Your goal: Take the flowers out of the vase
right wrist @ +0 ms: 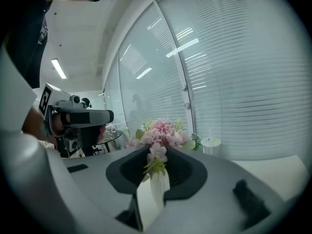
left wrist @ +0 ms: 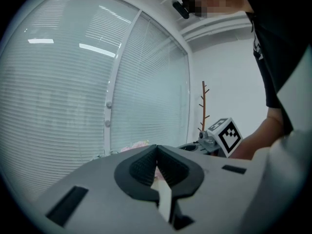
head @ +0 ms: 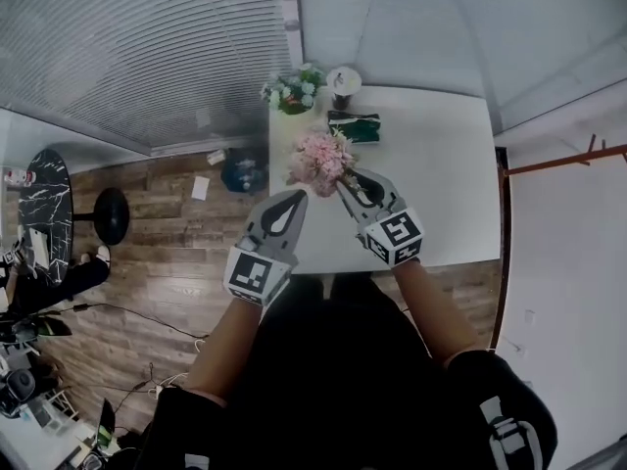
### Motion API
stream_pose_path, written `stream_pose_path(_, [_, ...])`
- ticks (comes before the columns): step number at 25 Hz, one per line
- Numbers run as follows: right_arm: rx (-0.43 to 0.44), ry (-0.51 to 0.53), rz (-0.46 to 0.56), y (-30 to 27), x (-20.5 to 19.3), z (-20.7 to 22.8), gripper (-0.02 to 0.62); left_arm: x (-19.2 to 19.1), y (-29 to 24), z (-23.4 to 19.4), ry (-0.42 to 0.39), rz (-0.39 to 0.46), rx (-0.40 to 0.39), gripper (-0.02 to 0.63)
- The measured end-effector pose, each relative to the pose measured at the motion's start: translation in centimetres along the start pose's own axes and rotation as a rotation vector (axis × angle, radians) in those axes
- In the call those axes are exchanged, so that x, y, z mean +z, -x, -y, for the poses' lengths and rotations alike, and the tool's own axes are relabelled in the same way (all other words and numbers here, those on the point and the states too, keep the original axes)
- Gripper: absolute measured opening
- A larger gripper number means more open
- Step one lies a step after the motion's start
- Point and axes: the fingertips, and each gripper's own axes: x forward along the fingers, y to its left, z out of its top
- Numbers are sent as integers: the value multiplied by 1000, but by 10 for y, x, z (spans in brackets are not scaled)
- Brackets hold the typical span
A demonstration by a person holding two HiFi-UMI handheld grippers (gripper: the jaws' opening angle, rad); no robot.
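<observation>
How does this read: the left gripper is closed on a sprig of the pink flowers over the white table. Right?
No, the gripper is wrong: the right gripper, not the left, is closed on a sprig of the pink flowers over the white table. The right gripper view shows it between the jaws; the left gripper is shut on nothing.
</observation>
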Motion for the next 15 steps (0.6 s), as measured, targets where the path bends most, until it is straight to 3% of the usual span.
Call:
stream_pose_path(3, [45, -7, 23, -2, 4, 2, 38, -2, -2, -4, 5, -8, 38, 12])
stream_pose_path(15, [94, -39, 157, 7, 60, -10, 29, 24, 18, -21, -10, 61, 98, 12])
